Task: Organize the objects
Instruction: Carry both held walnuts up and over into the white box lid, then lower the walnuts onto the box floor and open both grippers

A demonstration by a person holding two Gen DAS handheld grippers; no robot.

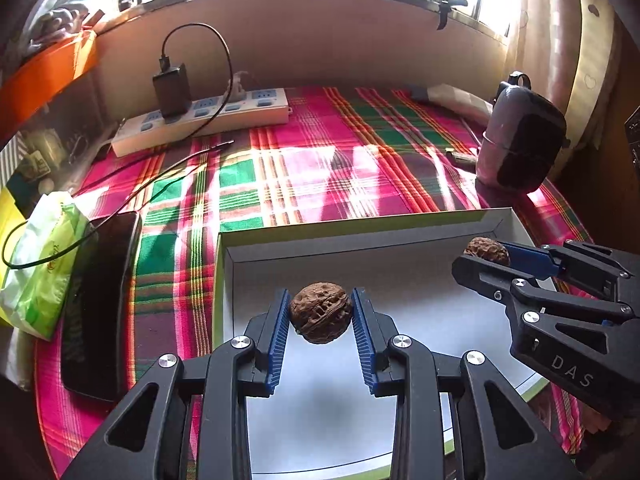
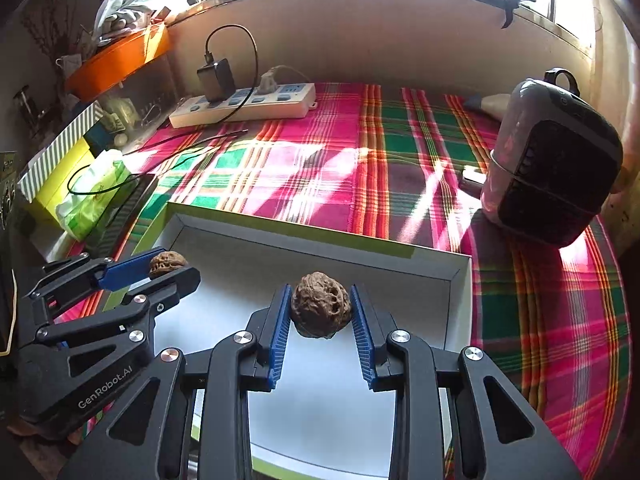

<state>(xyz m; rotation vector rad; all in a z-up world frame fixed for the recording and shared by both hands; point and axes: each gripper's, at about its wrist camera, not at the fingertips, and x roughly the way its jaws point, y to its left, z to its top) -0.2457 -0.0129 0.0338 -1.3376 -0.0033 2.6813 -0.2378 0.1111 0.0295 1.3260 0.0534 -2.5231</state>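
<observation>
Both hand-held grippers tilt steeply downward over an open white box [image 1: 496,222] with a lime-green outer edge, side by side and well apart. The left hand-held gripper [image 1: 321,314] is clamped on a walnut [image 1: 320,312] — its blue ribbed pads press the shell on either side, holding it above the box's white floor. In the right wrist view, the right hand-held gripper [image 2: 322,310] grips a second walnut [image 2: 321,305] the same way, also raised over the box.

The left walnut is rounded, dark brown, with deep wrinkled ridges and a seam running across. The right walnut is lumpier, with pits and holes in its shell and a slightly pointed lower end.

White lettering on the gripper bodies can be read: "DAS" on the right one as seen from the left camera, "GenRobot.AI" on the left one as seen from the right camera.

The box lies on a pink, green and orange plaid cloth [image 1: 320,168] covering the bench. At the back sits a white power strip [image 1: 208,120] with a black charger [image 1: 171,90] plugged in; a dark rounded fan-like appliance [image 2: 552,160] stands to the right.
</observation>
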